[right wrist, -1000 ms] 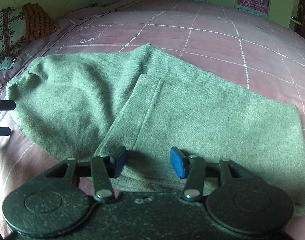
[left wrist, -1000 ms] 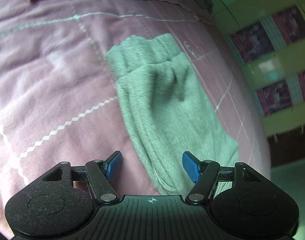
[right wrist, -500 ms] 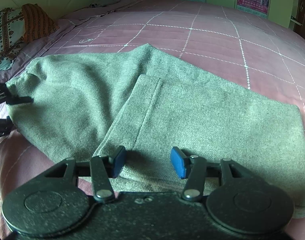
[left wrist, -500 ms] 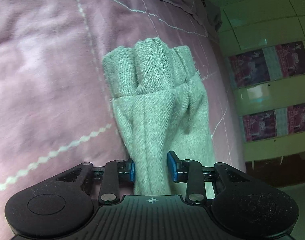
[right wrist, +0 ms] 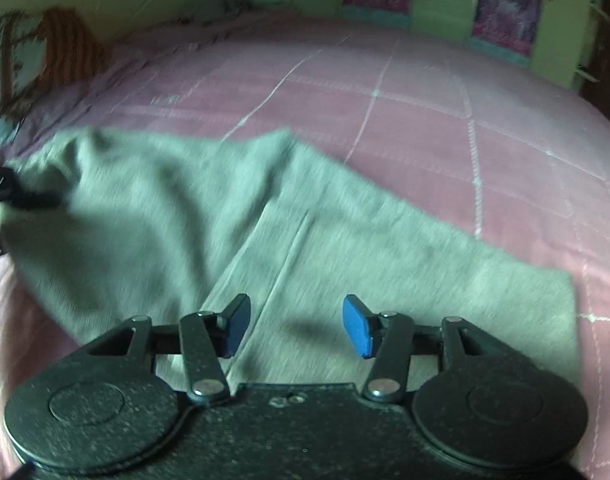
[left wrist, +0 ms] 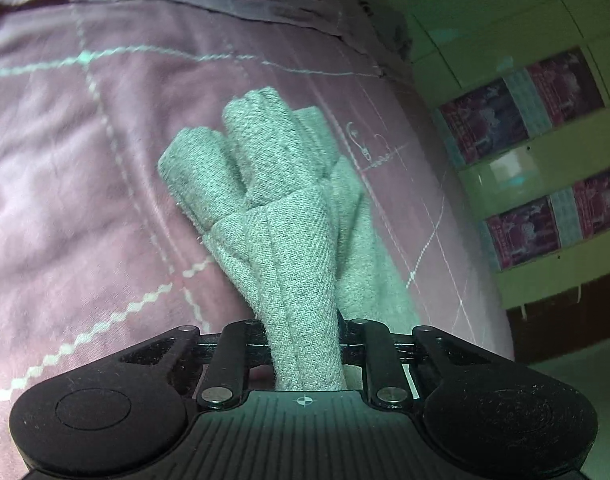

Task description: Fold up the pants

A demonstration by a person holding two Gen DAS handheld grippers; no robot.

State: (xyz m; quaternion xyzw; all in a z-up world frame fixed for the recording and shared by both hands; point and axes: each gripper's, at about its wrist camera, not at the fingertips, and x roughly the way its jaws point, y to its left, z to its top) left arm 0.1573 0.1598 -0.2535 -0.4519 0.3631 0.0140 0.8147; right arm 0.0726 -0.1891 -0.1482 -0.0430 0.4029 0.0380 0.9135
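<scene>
Left wrist: my left gripper (left wrist: 303,336) is clamped on a bunched end of the pants (left wrist: 281,240); gathered fabric fans out ahead of the fingers, over the pink bedspread (left wrist: 85,168).

Right wrist: blurred. My right gripper (right wrist: 296,330) has fingers apart, gripping nothing, low over the pants (right wrist: 345,248), which lie spread on the bedspread (right wrist: 385,100). Left gripper (right wrist: 9,192) shows at the pants' far left edge.
</scene>
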